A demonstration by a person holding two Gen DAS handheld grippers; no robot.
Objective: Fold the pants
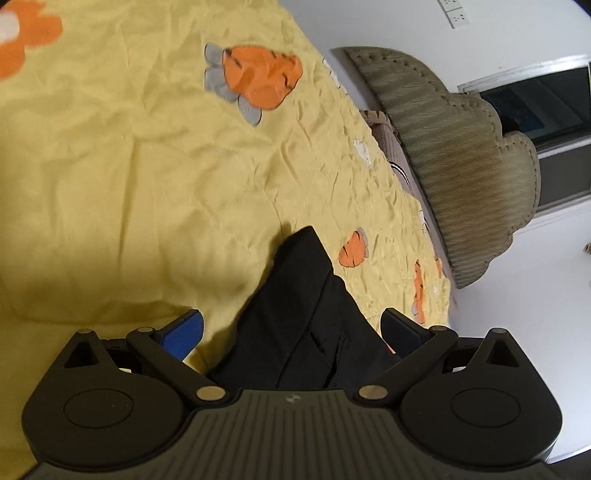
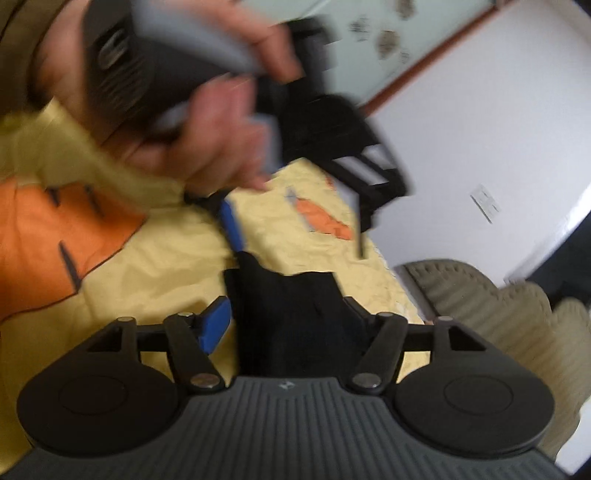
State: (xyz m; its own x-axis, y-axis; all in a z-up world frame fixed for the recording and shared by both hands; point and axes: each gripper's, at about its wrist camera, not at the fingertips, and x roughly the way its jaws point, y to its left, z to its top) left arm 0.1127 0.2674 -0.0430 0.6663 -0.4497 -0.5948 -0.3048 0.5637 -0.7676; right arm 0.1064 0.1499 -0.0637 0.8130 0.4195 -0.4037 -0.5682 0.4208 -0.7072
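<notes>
Black pants (image 1: 314, 317) sitting right up close to the left gripper (image 1: 291, 332), lying between its blue pads (image 1: 184, 334) with clear gaps on both sides, so spread wide and clamping nothing. Look bunched into a narrow folded wedge, tapering to a point away from the camera, with one long seam or fold line running down the length and a short slit-like crease near the wide end. Plain dark fabric, no print or detail readable. Resting on a wrinkled yellow bedsheet (image 1: 129, 166) printed with orange carrots (image 1: 262, 75).

Same story from the right wrist view: pants (image 2: 291, 317) between the fingers of the right gripper (image 2: 288, 325), left pad (image 2: 214, 325) standing off the cloth, right one mostly lost against the black, so parted and not pinching. Far edge of the fabric looks ragged and lumpy there, a bit blurry.

Further out, a hand (image 2: 207, 122) wrapped round the other gripper's handle, hovering over the sheet, heavily motion-blurred. Beyond the bed edge, a grey-green padded headboard (image 1: 454, 162) with scalloped top, against a white wall (image 1: 369, 22).
</notes>
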